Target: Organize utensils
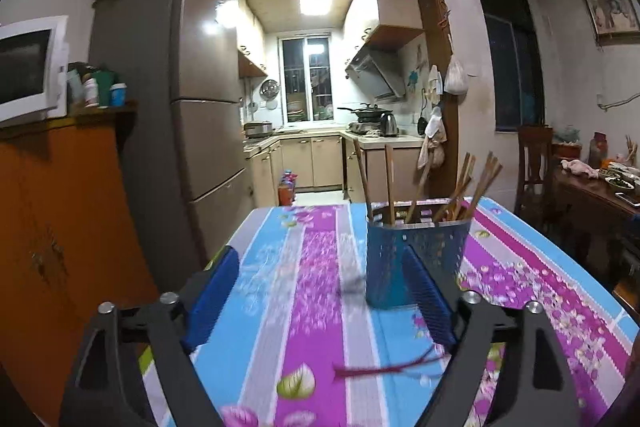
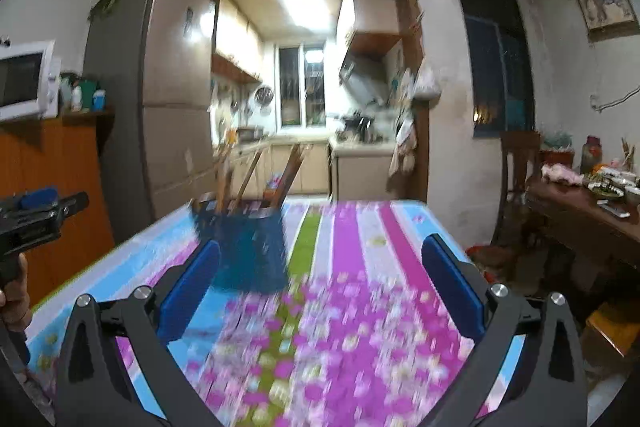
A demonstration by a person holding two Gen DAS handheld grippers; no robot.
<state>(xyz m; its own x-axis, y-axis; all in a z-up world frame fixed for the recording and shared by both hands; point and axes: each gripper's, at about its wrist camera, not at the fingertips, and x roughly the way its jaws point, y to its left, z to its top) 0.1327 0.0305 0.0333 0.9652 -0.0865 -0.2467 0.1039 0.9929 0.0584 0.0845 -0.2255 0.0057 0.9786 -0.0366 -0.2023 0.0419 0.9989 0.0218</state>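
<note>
Left gripper, right gripper: black linkage arms, blue ribbed pads, 4 silver pivot screws each.

Chopsticks in basket on table

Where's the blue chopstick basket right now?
The blue basket stands upright on the floral tablecloth, holding wooden chopsticks. In the left wrist view it is right of centre; in the right wrist view, left of centre.
</note>
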